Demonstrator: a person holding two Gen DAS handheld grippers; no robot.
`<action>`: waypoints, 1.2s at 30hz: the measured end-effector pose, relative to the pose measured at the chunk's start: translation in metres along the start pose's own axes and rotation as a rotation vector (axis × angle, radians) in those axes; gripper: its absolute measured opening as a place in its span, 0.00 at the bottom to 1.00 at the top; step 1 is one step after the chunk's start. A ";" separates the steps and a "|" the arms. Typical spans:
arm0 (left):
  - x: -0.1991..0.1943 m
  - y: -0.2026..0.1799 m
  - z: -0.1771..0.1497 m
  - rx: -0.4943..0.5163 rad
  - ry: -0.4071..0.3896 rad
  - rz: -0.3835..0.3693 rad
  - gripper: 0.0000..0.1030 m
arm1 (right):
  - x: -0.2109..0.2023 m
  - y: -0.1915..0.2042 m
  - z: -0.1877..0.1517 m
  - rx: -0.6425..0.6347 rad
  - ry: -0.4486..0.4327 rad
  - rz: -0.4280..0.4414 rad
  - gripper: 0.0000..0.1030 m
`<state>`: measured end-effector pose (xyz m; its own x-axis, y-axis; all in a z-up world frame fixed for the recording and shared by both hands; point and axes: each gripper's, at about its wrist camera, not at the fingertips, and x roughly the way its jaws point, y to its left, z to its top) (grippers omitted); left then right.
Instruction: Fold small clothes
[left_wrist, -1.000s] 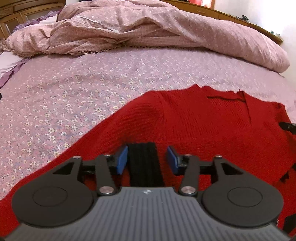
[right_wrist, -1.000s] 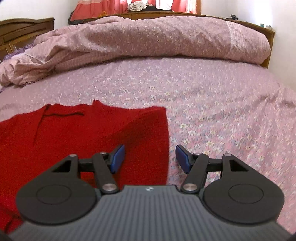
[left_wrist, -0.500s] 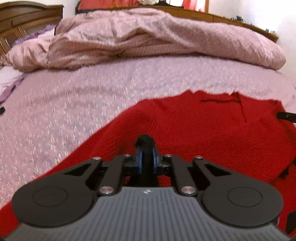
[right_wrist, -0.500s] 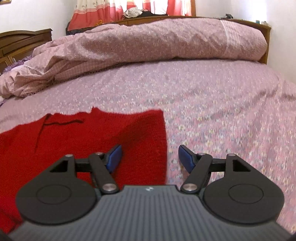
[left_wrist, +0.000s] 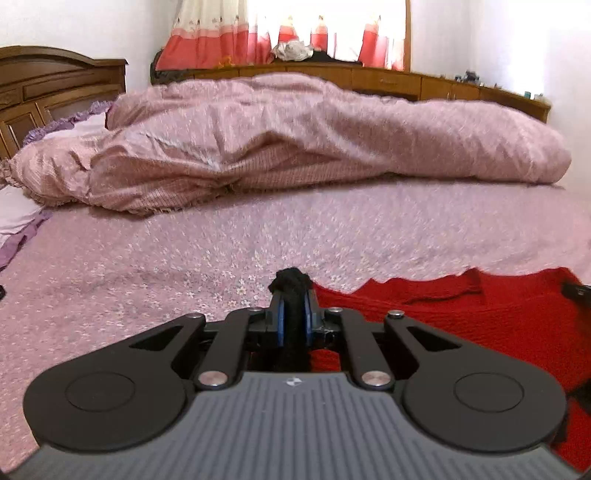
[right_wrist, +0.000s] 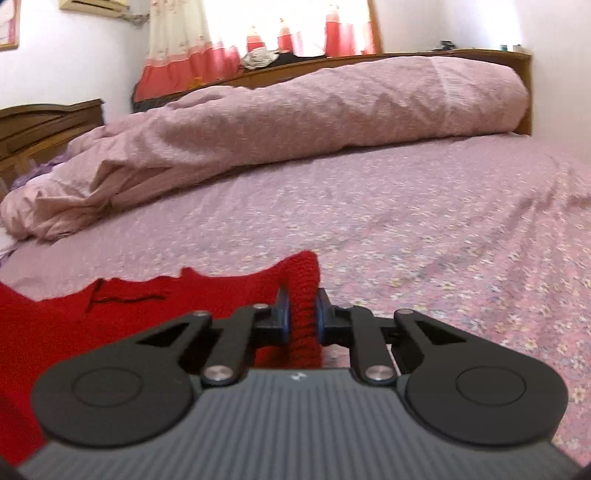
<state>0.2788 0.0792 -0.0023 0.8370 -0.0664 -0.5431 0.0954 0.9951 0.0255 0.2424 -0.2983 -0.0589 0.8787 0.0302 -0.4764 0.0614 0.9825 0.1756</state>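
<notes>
One red knit sweater (left_wrist: 480, 314) lies on the floral pink bedsheet (left_wrist: 184, 266) at the near edge of the bed, and you grip it with both tools. Your left gripper (left_wrist: 291, 321) is clamped narrow on a black ribbed band (left_wrist: 291, 284) of the sweater, which bunches up above the blue pads (left_wrist: 280, 325). Your right gripper (right_wrist: 301, 317) is pinched on a raised fold of red knit (right_wrist: 301, 295) at the garment's right edge. One crumpled pink duvet (left_wrist: 295, 136) is heaped along the far edge of the bed, against a wooden headboard (left_wrist: 55, 85) and a low wooden cabinet (left_wrist: 388, 79). Curtains (left_wrist: 221, 33) with red hems hang at the bright window. No writing is readable; each gripper body bears one small logo (left_wrist: 291, 382).
</notes>
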 end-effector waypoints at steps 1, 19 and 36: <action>0.012 0.000 -0.002 0.002 0.023 -0.006 0.12 | 0.004 -0.002 -0.002 0.013 0.014 -0.013 0.16; 0.000 0.017 -0.023 0.020 0.145 0.107 0.60 | -0.039 0.006 0.006 -0.009 0.046 -0.069 0.37; -0.011 0.016 -0.049 0.011 0.192 0.227 0.66 | -0.050 0.022 -0.044 -0.042 0.141 -0.082 0.45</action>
<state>0.2449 0.0990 -0.0372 0.7207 0.1743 -0.6710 -0.0762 0.9819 0.1732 0.1790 -0.2696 -0.0694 0.7961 -0.0273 -0.6046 0.1074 0.9895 0.0967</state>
